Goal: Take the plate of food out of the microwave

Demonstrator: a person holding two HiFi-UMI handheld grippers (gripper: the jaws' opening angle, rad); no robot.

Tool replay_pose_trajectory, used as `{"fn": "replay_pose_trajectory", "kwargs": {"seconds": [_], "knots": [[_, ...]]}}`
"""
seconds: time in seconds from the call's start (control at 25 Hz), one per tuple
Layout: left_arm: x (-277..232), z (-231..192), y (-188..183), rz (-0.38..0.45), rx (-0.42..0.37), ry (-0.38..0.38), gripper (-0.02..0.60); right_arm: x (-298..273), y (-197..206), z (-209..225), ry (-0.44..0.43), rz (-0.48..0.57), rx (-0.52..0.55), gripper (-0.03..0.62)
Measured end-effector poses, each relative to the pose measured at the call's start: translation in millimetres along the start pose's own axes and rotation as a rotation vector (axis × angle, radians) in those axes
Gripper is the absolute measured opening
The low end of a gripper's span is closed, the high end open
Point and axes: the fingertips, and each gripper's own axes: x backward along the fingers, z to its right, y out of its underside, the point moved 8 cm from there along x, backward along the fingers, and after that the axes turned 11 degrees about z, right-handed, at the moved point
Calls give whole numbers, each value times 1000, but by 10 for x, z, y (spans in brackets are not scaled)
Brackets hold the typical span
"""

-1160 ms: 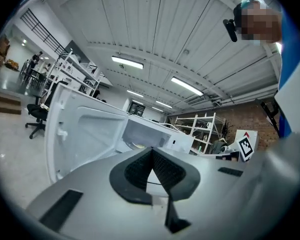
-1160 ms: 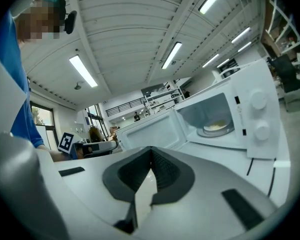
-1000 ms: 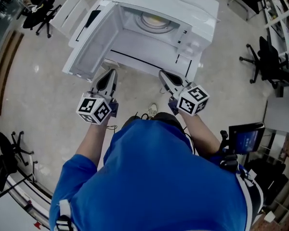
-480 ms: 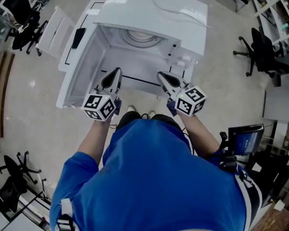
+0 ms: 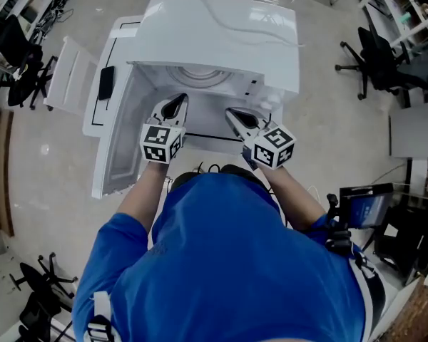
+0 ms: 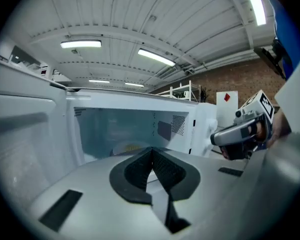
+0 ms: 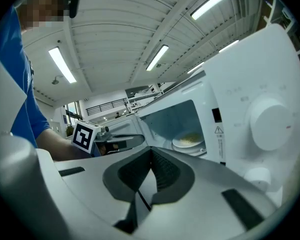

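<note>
In the head view, the microwave roof hides most of the cavity at upper centre from you. In the left gripper view, the left gripper covers part of the plate. In the right gripper view, the food is too small to identify.

Pale, glossy floor fills the frame around the white microwave at upper centre; what the microwave stands on is hidden beneath it. On the floor stand a black office chair at upper right, a second chair at upper left and a third chair at lower left; a brown strip runs along the left edge
</note>
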Motion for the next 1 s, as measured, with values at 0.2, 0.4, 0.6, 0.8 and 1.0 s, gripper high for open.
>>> {"fn": "replay_pose_trajectory", "kwargs": {"seconds": [0.2,0.4,0.6,0.8,1.0], "knots": [[-389,-17,206,-127,-335,113,11,-83,20,32,18,-4,22,2],[-699,-79,337,-212,-523,153,14,-85,29,58,38,1,20,2],[-974,-46,502,-299,-753,257,95,-29,24,80,70,17,-6,2],[-1144,-30,633,-343,-887,307,97,40,-18,66,90,23,-4,2],[-1264,-51,682,-371,-983,337,97,115,-43,103,119,25,-4,2]]}}
